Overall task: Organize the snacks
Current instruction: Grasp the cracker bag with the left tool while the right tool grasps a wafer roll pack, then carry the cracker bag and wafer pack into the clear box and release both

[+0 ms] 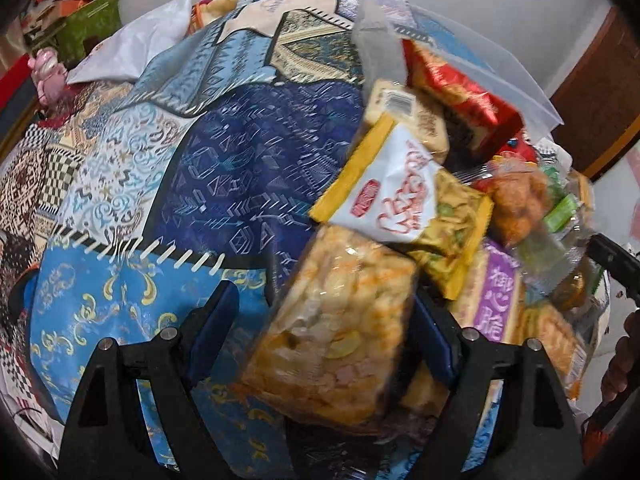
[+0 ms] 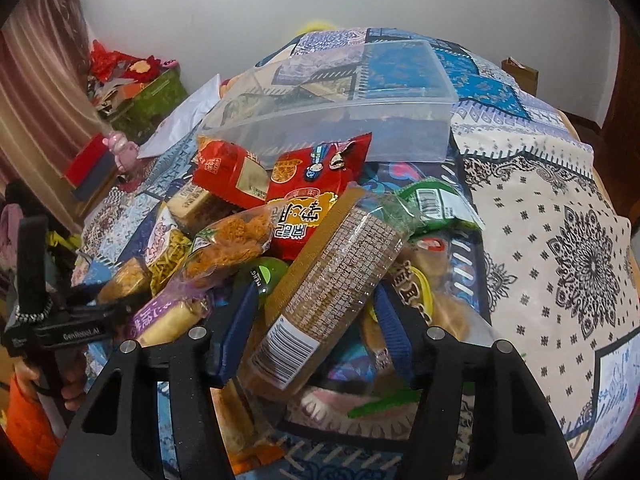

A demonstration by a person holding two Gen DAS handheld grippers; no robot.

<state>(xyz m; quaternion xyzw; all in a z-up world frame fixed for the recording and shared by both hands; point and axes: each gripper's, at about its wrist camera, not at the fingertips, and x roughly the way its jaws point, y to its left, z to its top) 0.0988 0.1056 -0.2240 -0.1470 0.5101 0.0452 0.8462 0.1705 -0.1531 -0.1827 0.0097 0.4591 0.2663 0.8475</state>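
left wrist: steeply down, close | right wrist: steeply down, close | shared: snack pile (image 1: pixel 432 208) (image 2: pixel 280 232)

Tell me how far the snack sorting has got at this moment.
Done: nothing visible; the clear plastic bin looks empty. In hand: the right gripper pinches a brown wafer pack; a clear bag of mixed crackers sits between the left gripper's open jaws. Left: the whole snack pile on the patchwork cloth.

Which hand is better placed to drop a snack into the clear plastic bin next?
Right, probably. Its tongs have a brown clear-wrapped cracker sleeve between the pads, and the clear plastic bin lies straight ahead. The left tongs straddle a clear bag of pale puffed snacks without visibly pinching it.
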